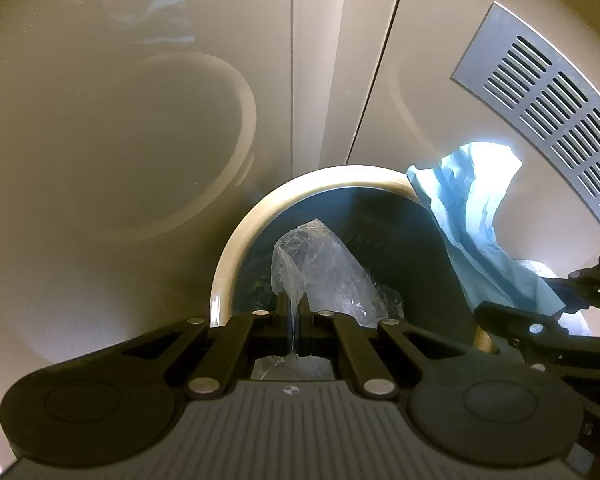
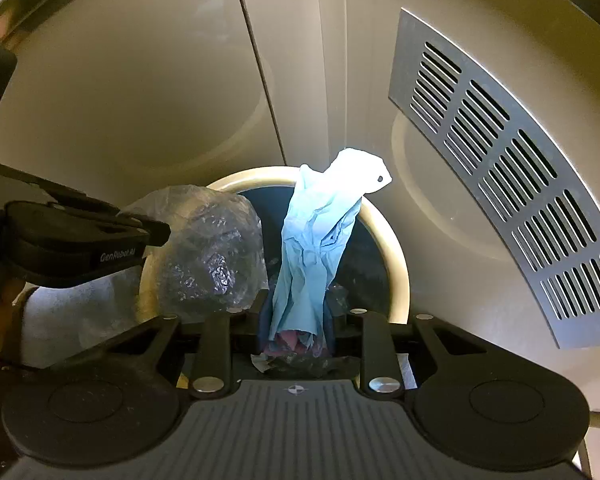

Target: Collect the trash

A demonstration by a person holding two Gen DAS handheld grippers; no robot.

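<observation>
Left gripper (image 1: 294, 312) clamps clear plastic film (image 1: 320, 264) over the round bin (image 1: 236, 248). Right gripper (image 2: 296, 320) pinches blue paper (image 2: 316, 248) narrowly, apparently over the same opening.

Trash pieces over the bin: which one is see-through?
The crumpled clear plastic film, pinched in the left gripper. The other piece, in the right gripper, is an opaque light-blue paper sheet. Both hang above the round bin opening.

Likely kitchen or utility corner: glossy beige cabinet doors (image 2: 140, 92), metal vent grille (image 2: 500, 184) at right, round bin (image 2: 396, 264) at centre.
</observation>
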